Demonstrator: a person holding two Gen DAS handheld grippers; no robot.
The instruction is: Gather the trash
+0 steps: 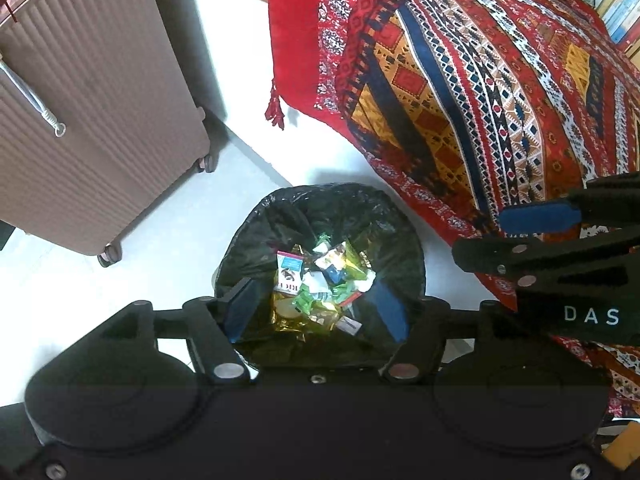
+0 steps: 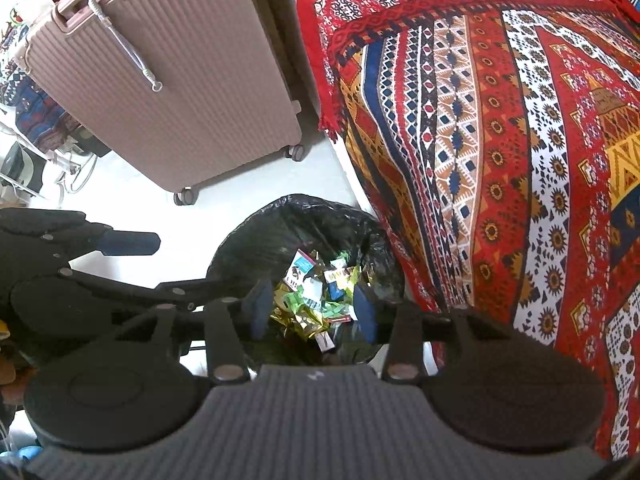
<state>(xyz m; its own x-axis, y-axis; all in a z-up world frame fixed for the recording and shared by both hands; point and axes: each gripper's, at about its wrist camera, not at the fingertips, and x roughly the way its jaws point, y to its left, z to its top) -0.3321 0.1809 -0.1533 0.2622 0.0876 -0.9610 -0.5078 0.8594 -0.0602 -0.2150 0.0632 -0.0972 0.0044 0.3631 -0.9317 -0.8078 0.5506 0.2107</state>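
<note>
Both grippers hang over the black-lined bin (image 1: 320,216), low centre of frame. Left gripper (image 1: 316,310) released, jaws apart, nothing between; right gripper (image 2: 312,314) likewise. Wrappers (image 1: 320,280) lie piled inside, beside the patterned blanket (image 1: 500,100).

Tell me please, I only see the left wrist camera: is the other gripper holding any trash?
Observer: No. The right gripper is open and empty, and it points down at the bin.
Operator: What's hiding on the left, past the suitcase?
Observer: Left of the suitcase there is patterned cloth, with white cords below it on the floor.
</note>
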